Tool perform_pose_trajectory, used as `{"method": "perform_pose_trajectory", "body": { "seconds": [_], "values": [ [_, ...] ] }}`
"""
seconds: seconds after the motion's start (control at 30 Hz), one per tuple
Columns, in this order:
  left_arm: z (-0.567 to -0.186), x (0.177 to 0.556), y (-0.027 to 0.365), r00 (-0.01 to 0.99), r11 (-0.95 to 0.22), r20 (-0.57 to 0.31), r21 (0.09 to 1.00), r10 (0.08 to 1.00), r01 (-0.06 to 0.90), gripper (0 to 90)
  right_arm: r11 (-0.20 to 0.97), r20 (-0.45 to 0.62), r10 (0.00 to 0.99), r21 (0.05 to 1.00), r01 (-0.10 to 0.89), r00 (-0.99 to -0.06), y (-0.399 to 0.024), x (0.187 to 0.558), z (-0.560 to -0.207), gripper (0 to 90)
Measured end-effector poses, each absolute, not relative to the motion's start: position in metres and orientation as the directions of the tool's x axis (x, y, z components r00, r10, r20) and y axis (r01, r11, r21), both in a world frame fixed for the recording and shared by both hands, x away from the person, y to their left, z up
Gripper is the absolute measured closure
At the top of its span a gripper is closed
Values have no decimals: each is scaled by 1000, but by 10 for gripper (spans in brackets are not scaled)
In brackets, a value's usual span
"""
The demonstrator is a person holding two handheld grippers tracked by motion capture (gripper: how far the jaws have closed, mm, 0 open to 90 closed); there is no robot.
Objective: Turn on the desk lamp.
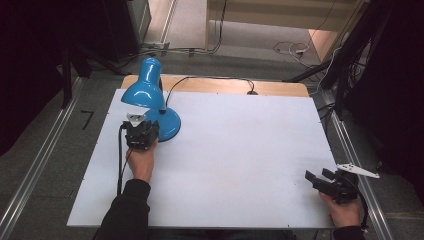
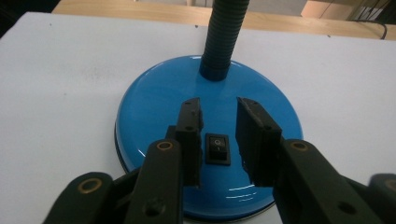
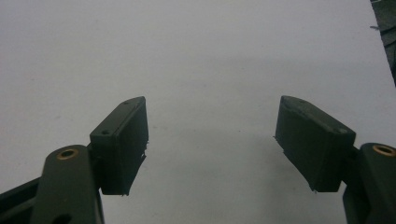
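The black rocker switch (image 2: 218, 148) on the lamp base (image 2: 154, 107) bears a small "O" mark.

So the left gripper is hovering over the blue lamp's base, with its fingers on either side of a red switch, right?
Nearly: the switch is black, not red, as the left gripper view shows. The left gripper does hover over the blue lamp's base, fingers on either side of it.

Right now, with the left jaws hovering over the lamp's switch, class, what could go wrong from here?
1. The left gripper has its jaws either side of the small black switch; they may straddle it and press nothing.
2. A push could slide the lamp base across the smooth white table.
3. The cord may snag.
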State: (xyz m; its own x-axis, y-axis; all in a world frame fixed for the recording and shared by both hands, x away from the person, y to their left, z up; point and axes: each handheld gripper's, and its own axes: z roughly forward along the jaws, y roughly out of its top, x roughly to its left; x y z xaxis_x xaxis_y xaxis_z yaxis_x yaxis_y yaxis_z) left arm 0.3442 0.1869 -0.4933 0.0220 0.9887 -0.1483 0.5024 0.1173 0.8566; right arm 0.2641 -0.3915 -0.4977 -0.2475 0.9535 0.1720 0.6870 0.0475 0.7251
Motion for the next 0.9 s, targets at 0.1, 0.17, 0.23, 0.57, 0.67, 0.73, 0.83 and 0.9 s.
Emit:
{"method": "perform_pose_trajectory", "body": {
  "seconds": [0.1,0.17,0.23,0.57,0.67,0.73,0.83,0.9],
  "values": [
    [-495,346,187,24,113,-146,854,989,508,803,48,172,953,725,687,-248,-391,264,-498,240],
    [-495,347,187,25,108,-141,852,990,512,851,48,172,953,725,687,-249,-391,264,-498,240],
    [-496,348,186,37,102,-141,852,989,513,883,49,172,953,725,687,-249,-391,264,-498,240],
    [-498,352,185,49,89,-135,846,990,526,900,48,173,953,725,688,-248,-392,264,-498,241],
    [-499,352,185,51,87,-134,845,990,528,900,46,174,953,723,689,-246,-391,264,-498,241],
    [-499,352,185,51,83,-129,843,990,531,900,48,172,953,725,687,-249,-391,264,-498,241],
    [-500,353,185,51,83,-131,839,990,538,900,48,172,953,725,687,-248,-392,264,-498,241],
    [-501,353,185,47,84,-131,834,990,545,900,47,173,953,725,687,-248,-392,264,-498,241]
  ]
}}
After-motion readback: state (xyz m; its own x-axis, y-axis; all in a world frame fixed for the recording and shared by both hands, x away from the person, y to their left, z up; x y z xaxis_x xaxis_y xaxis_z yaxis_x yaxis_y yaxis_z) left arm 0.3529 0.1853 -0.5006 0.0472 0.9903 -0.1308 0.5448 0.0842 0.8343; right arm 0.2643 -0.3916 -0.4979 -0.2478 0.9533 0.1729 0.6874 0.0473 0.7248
